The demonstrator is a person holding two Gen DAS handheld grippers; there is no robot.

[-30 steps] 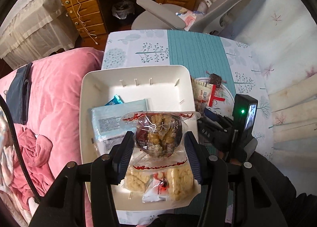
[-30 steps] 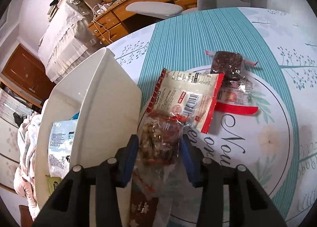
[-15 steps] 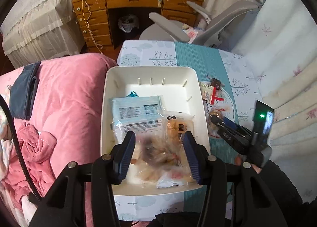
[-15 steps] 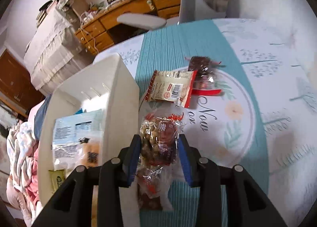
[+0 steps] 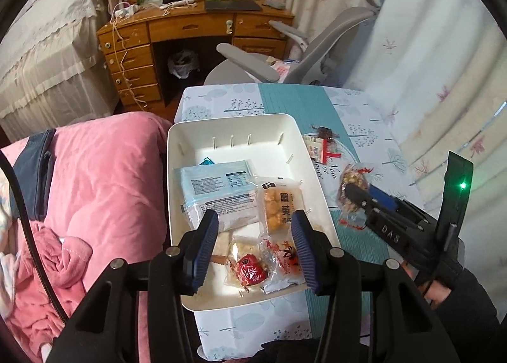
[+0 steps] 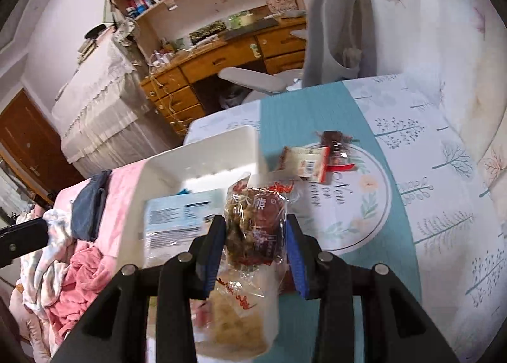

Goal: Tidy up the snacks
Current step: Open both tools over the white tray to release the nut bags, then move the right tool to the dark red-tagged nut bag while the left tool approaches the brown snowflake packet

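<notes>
A white bin (image 5: 317, 169) on the table holds several snacks: a pale blue pack (image 5: 218, 192), a yellow puff pack (image 5: 280, 206) and a red round sweet (image 5: 250, 272). My left gripper (image 5: 255, 247) is open and empty, high above the bin's near end. My right gripper (image 6: 255, 250) is shut on a clear nut-cluster snack pack (image 6: 256, 220) and holds it in the air by the bin's right wall (image 6: 253, 144); it also shows in the left wrist view (image 5: 353, 185). A red-and-white packet (image 6: 309, 162) and a dark brown snack (image 6: 332, 138) lie on the tablecloth.
A grey office chair (image 5: 304, 59) stands at the table's far end before a wooden desk (image 5: 190, 33). A pink blanket (image 5: 101, 173) lies left of the bin. The teal runner (image 6: 304, 109) crosses the tablecloth.
My left gripper let the nut snack drop into the bin and rose, now empty. My right gripper lifted its snack pack off the table and moved it left toward the bin.
</notes>
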